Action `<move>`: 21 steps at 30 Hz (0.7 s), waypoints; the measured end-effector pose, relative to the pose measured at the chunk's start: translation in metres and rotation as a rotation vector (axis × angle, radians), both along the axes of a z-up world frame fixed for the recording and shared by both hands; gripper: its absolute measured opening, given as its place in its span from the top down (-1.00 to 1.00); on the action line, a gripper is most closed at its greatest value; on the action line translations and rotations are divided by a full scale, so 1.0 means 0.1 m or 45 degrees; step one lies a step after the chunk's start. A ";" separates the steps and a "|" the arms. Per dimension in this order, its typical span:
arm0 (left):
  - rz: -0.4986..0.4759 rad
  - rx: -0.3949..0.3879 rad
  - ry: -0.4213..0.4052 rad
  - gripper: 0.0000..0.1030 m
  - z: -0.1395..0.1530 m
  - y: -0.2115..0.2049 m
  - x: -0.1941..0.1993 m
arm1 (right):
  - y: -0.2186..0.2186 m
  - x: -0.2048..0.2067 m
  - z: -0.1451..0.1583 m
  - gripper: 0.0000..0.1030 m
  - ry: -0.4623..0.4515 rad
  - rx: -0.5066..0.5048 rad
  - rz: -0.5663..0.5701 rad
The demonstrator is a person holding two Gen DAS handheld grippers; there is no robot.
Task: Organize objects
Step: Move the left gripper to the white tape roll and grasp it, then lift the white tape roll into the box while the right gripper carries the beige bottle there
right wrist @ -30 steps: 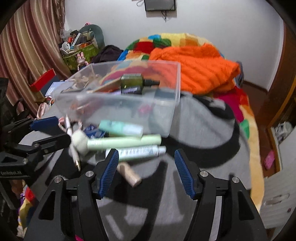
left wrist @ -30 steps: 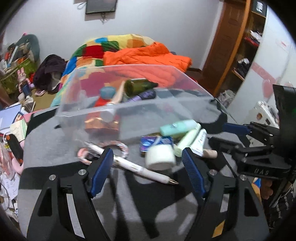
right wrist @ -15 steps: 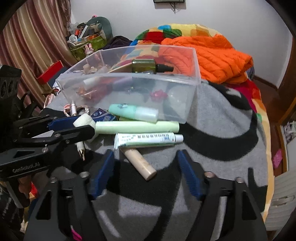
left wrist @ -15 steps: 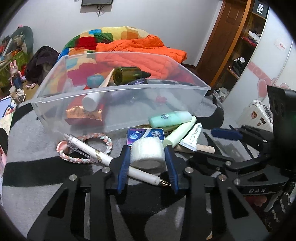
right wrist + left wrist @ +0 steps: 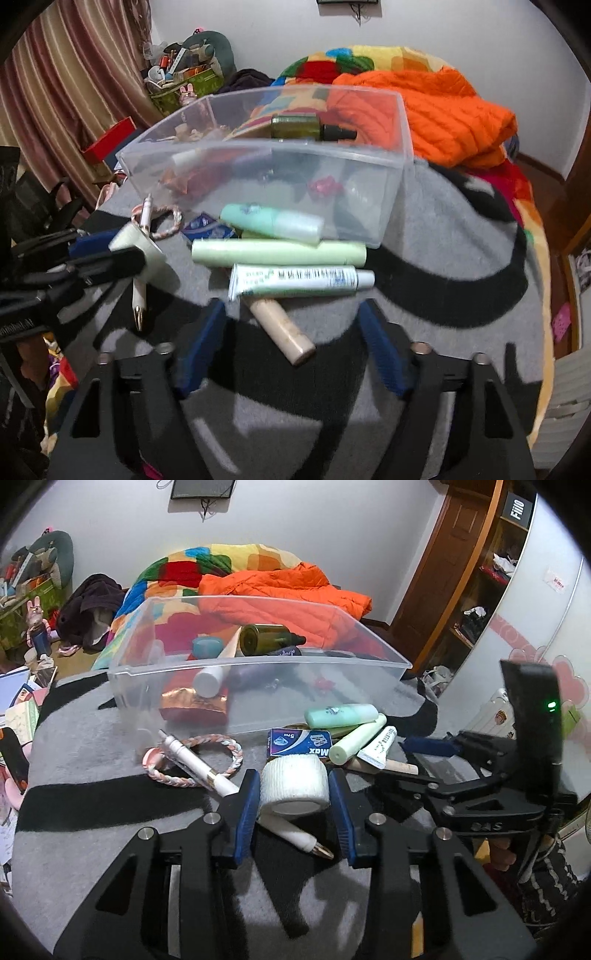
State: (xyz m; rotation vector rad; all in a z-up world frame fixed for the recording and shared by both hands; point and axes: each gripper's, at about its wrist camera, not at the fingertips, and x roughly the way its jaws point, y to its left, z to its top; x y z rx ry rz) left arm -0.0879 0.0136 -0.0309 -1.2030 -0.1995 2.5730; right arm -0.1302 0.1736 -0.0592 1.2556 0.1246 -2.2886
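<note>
The left gripper [image 5: 294, 797] has its two blue-padded jaws pressed against the curved sides of a white bandage roll [image 5: 294, 788], which sits on the grey blanket [image 5: 92, 834] on top of a white pen [image 5: 236, 782], just in front of the clear plastic bin [image 5: 258, 675]. The roll looks light, soft and a little squashy, so a gentle squeeze across its middle should hold it. The right gripper [image 5: 291, 345] hangs open above a beige tube [image 5: 282, 328] and a white tube [image 5: 295, 281].

White walls [image 5: 332, 524], wooden door [image 5: 454, 565] — striped curtain [image 5: 55, 92] left.
</note>
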 end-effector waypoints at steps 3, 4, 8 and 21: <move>0.000 0.002 0.007 0.26 0.03 0.00 0.04 | 0.00 0.00 0.00 0.16 0.030 0.027 -0.003; 0.001 0.004 0.008 0.26 0.03 0.00 0.05 | -0.01 0.00 0.01 0.34 0.028 0.019 0.010; 0.009 0.013 0.001 0.26 0.02 0.00 0.09 | -0.09 0.07 0.00 0.49 0.053 0.040 0.052; 0.033 0.011 0.057 0.26 0.20 -0.05 0.22 | 0.01 0.56 0.05 0.74 0.040 0.008 0.102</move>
